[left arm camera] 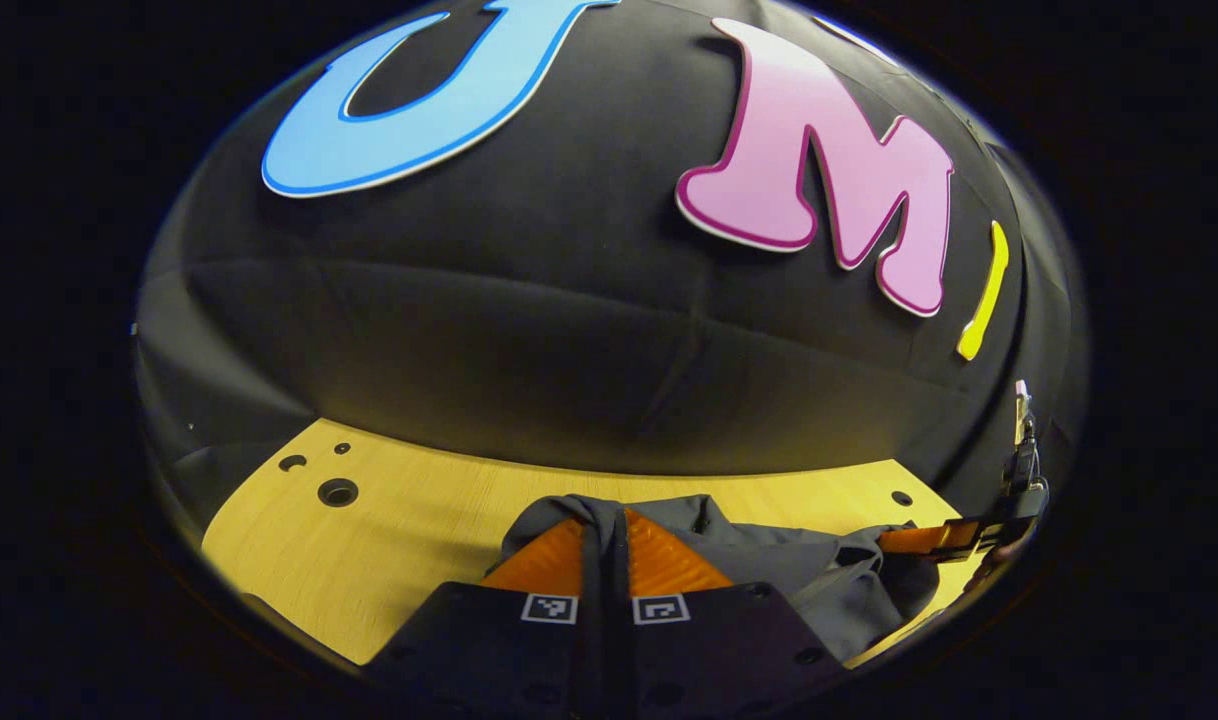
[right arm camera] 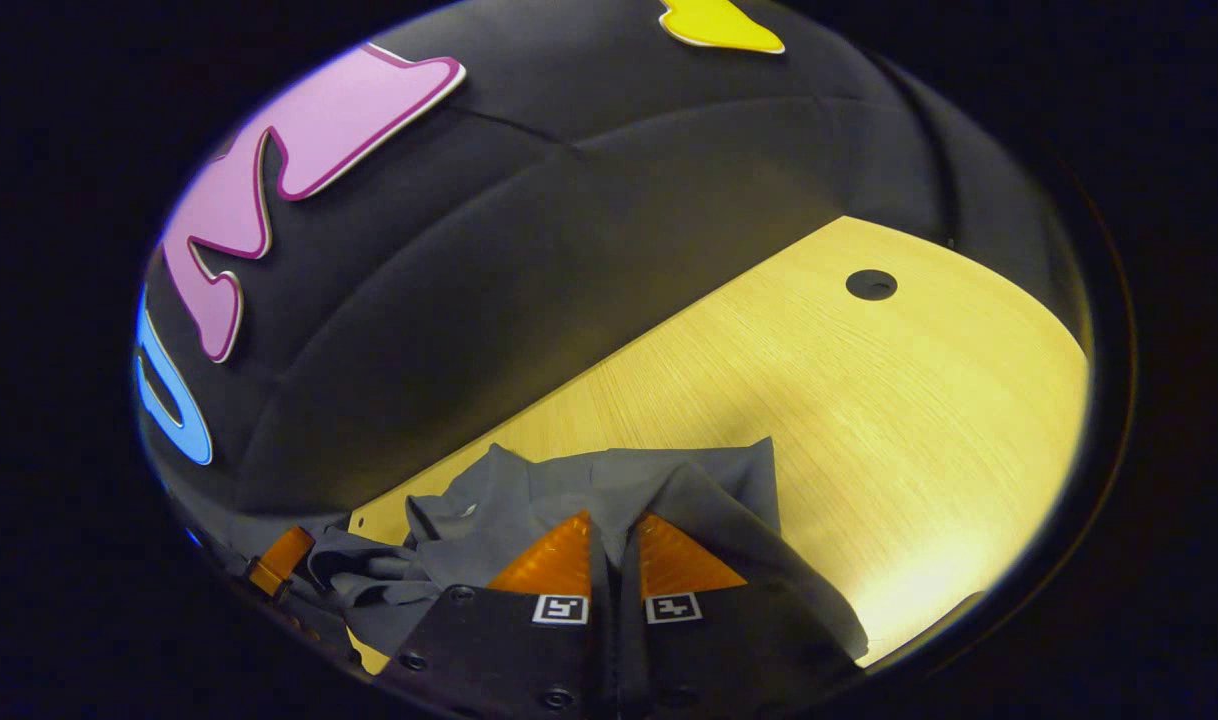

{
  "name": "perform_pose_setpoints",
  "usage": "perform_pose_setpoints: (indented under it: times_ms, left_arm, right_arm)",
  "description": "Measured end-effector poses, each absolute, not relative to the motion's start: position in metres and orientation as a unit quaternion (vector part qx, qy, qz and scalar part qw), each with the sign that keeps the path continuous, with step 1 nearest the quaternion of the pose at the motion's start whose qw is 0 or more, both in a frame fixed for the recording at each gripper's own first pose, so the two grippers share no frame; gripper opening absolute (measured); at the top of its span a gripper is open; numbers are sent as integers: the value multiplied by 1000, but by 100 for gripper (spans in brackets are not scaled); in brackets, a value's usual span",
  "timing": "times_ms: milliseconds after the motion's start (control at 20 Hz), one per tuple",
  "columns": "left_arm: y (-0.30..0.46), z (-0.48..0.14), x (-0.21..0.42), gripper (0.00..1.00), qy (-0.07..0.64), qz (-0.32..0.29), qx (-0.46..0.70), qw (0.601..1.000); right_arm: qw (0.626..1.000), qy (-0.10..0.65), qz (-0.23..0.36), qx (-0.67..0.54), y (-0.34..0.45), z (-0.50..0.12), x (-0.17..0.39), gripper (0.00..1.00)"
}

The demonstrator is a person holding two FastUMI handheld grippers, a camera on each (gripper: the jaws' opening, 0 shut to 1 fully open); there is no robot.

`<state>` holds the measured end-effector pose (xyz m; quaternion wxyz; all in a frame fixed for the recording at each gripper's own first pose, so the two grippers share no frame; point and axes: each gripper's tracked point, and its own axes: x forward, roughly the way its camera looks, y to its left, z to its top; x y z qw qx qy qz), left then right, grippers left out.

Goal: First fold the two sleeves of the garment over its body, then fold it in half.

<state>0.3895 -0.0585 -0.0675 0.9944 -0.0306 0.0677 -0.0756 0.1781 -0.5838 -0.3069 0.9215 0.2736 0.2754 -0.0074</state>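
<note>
Gripping grey cloth, 2 claws held a garment (left arm camera: 819, 575) lifted from a pale wooden desk (left arm camera: 409, 540).

Left claw (left arm camera: 606, 545) had its 2 orange fingers (left arm camera: 544, 560) closed on a bunched fold of fabric running between them; right claw (right arm camera: 609, 555) pinched another fold the same way. Part of the garment hung raised between them while the rest lay rumpled on the desk near its front edge. Both grips likely served to carry 1 portion over together, keeping the fold even.
</note>
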Motion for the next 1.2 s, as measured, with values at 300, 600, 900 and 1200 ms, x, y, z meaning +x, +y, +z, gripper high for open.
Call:
perform_pose_setpoints:
  times_ms: [300,600,900,1200]
  left_arm:
    - [-56,-88,409,20,79,-65,-21,994]
    - [-55,-67,390,80,66,-67,-8,996]
    - [-28,-18,330,96,24,-34,22,999]
    - [-23,16,249,96,0,-32,25,999]
  right_arm:
    - [911,279,-32,302,-585,-321,193,15]
    - [923,274,-30,269,-588,-310,176,81]
    - [943,246,-50,218,-596,-282,124,99]
    - [960,236,-37,148,-600,-254,44,98]
